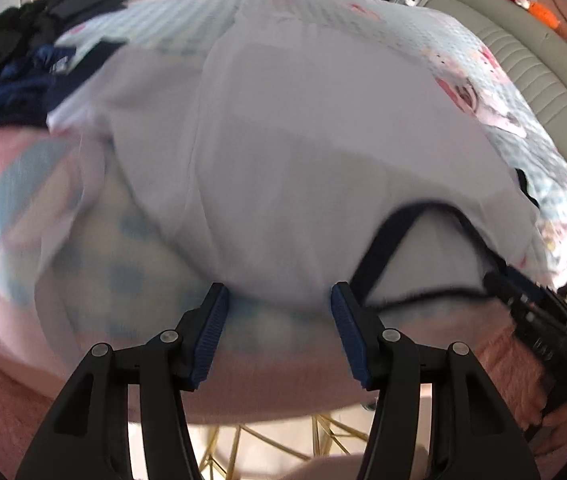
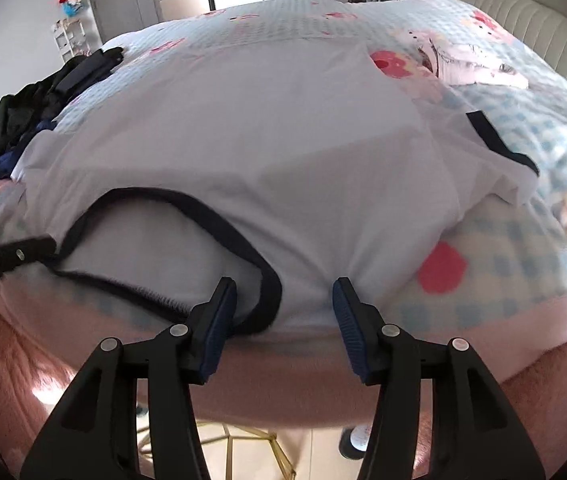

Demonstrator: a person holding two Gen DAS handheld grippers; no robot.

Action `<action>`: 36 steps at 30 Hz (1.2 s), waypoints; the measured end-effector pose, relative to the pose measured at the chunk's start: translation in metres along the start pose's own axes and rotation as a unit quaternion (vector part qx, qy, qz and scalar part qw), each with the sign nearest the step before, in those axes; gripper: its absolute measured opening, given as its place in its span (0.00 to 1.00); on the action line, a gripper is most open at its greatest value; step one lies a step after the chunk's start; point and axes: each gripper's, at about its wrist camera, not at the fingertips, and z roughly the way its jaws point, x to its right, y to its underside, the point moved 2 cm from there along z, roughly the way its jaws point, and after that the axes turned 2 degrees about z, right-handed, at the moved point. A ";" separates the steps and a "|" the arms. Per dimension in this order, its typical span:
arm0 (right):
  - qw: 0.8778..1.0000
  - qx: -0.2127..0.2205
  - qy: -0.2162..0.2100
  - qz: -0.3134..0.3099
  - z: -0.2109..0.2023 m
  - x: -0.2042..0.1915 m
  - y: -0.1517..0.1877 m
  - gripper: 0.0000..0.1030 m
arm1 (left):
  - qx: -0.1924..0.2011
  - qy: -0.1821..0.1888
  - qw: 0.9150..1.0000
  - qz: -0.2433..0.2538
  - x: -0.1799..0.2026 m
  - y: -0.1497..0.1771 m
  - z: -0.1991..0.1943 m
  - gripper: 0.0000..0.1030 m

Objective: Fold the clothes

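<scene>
White T-shirt (image 2: 243,152) on checked bedspread (image 2: 515,240)

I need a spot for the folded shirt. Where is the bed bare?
Bare blanket lies right of the white shirt, towards the headboard, and beyond its far hem. The left edge is crowded by the dark clothes pile.
</scene>
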 end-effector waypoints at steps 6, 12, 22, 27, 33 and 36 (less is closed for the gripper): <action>0.997 0.055 -0.028 0.036 -0.014 0.010 -0.004 0.50 | 0.060 0.046 0.997 -0.013 -0.004 -0.007 -0.023 0.54; 1.000 0.009 0.001 0.022 0.014 0.003 -0.002 0.50 | 0.077 0.022 0.997 0.008 0.014 -0.030 -0.020 0.54; 0.999 -0.025 -0.008 0.031 0.014 0.008 0.005 0.51 | 0.019 -0.025 1.000 0.003 -0.010 -0.005 -0.010 0.59; 1.000 0.012 -0.019 0.014 0.003 -0.007 -0.005 0.51 | 0.078 -0.005 0.996 -0.039 -0.025 -0.019 -0.031 0.59; 1.000 -0.026 -0.011 0.010 0.025 -0.011 0.000 0.51 | 0.090 -0.020 0.991 -0.100 -0.059 -0.017 -0.033 0.59; 0.999 -0.027 -0.013 0.017 0.020 -0.006 0.004 0.51 | 0.074 -0.024 0.991 -0.106 -0.068 0.001 -0.029 0.59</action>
